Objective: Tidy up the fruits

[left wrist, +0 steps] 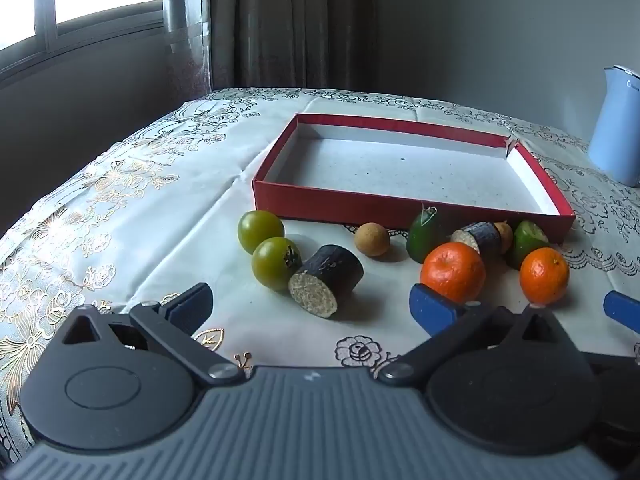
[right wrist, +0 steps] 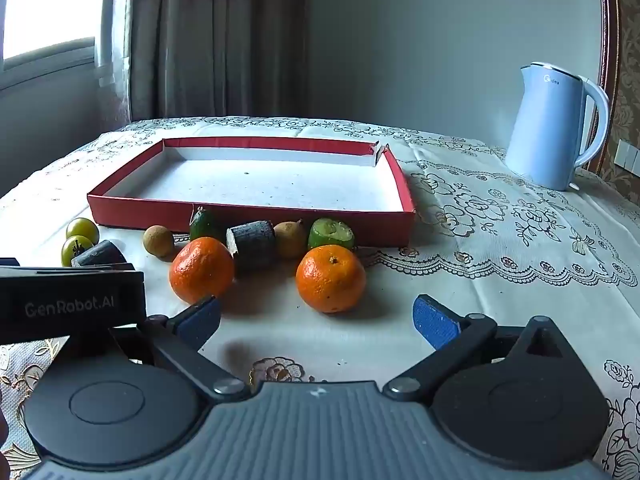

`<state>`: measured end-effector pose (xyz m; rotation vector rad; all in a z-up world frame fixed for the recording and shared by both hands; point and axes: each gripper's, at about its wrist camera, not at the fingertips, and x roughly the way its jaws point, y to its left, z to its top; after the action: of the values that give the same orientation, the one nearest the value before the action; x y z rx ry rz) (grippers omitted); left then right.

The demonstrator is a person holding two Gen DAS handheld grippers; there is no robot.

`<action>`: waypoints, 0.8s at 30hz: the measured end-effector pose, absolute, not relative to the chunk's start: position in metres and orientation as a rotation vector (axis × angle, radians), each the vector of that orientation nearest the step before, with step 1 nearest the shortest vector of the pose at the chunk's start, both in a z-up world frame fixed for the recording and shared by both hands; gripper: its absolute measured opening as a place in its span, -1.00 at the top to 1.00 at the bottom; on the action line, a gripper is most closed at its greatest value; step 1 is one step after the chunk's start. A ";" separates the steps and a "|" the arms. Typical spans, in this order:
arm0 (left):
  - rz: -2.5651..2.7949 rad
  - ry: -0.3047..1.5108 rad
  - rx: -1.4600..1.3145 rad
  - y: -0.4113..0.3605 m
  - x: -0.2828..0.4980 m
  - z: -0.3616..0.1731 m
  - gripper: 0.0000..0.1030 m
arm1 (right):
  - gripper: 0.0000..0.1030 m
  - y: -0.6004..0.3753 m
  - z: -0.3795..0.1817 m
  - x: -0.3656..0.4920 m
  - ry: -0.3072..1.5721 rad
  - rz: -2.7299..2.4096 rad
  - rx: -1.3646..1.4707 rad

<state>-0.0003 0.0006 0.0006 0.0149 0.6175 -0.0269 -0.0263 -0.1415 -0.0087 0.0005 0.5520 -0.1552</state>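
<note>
A shallow red box [left wrist: 320, 202] [right wrist: 256, 216] with a white inside lies empty on the tablecloth. In front of it lie two green tomatoes [left wrist: 261, 231] [right wrist: 82, 230], two dark sugarcane pieces [left wrist: 326, 280] [right wrist: 254, 246], two tan longans [left wrist: 372, 239] [right wrist: 158, 241], two green fruits [left wrist: 423, 236] [right wrist: 330, 234] and two oranges [left wrist: 454, 271] [right wrist: 330, 278]. My left gripper [left wrist: 312, 306] is open and empty, just short of the near sugarcane piece. My right gripper [right wrist: 318, 320] is open and empty, just short of the right orange.
A light blue kettle [right wrist: 554, 128] [left wrist: 618, 124] stands at the back right of the table. The left gripper's body [right wrist: 72, 304] shows at the left of the right wrist view. Curtains and a wall stand behind the table.
</note>
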 end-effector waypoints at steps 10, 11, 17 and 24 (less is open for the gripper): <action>-0.040 0.604 0.022 0.002 -0.001 -0.024 -1.00 | -1.00 -0.138 -0.018 -0.023 0.578 -0.156 -0.004; -0.035 0.621 0.017 0.002 0.003 -0.016 -1.00 | -1.00 -0.138 -0.018 -0.021 0.589 -0.152 -0.009; -0.042 0.619 0.000 0.006 0.003 -0.019 -1.00 | -1.00 -0.139 -0.015 -0.018 0.619 -0.145 -0.014; -0.036 0.617 -0.005 0.011 0.004 -0.018 -1.00 | -1.00 -0.137 -0.016 -0.019 0.625 -0.144 -0.021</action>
<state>0.0043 0.0111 -0.0181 -0.0055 0.6171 -0.0359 -0.0193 -0.1374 -0.0158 -0.0214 0.6254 -0.1444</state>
